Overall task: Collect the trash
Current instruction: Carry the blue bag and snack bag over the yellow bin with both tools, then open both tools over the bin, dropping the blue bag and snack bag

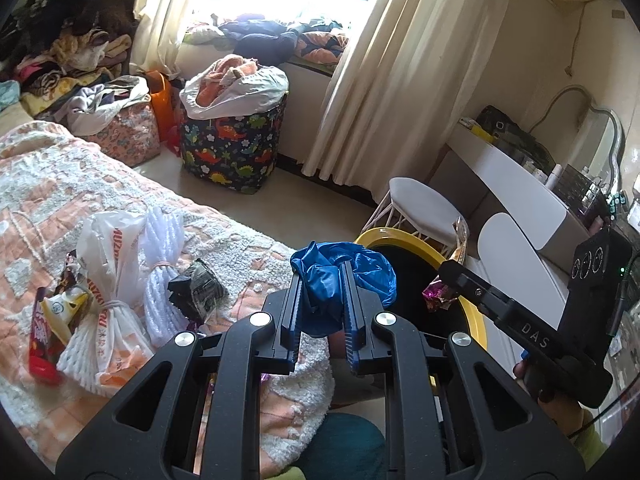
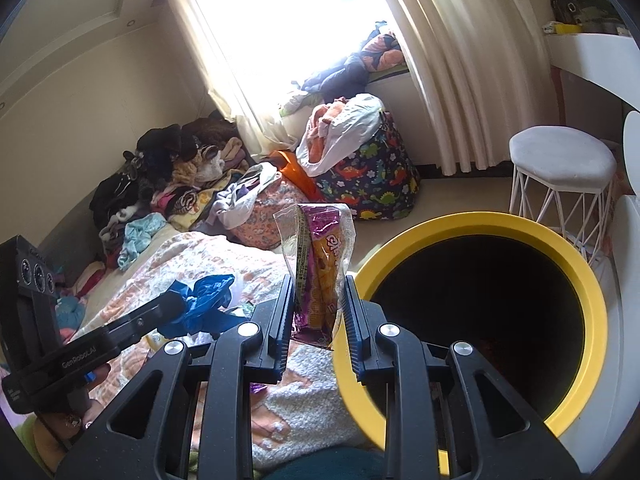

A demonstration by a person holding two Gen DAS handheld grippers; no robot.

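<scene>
My left gripper [image 1: 320, 276] is shut on a crumpled blue plastic bag [image 1: 344, 268], held beside the yellow-rimmed trash bin [image 1: 476, 320]. My right gripper [image 2: 318, 286] is shut on a purple and orange snack wrapper [image 2: 320, 256], held upright just left of the bin's rim [image 2: 440, 224]. The right gripper and its wrapper [image 1: 440, 292] also show in the left wrist view, over the bin's dark opening. The left gripper with the blue bag [image 2: 204, 300] shows in the right wrist view. More trash lies on the bed: white plastic bags [image 1: 116, 264], a black wrapper [image 1: 196, 288], a red packet [image 1: 40, 340].
A bed with a peach and white cover [image 1: 60, 184] is on the left. A dinosaur-print laundry basket [image 1: 232, 144], clothes piles [image 1: 72, 52] and curtains [image 1: 380, 80] stand behind. A white wire stool [image 2: 560, 176] and a white dressing table [image 1: 520, 184] are beside the bin.
</scene>
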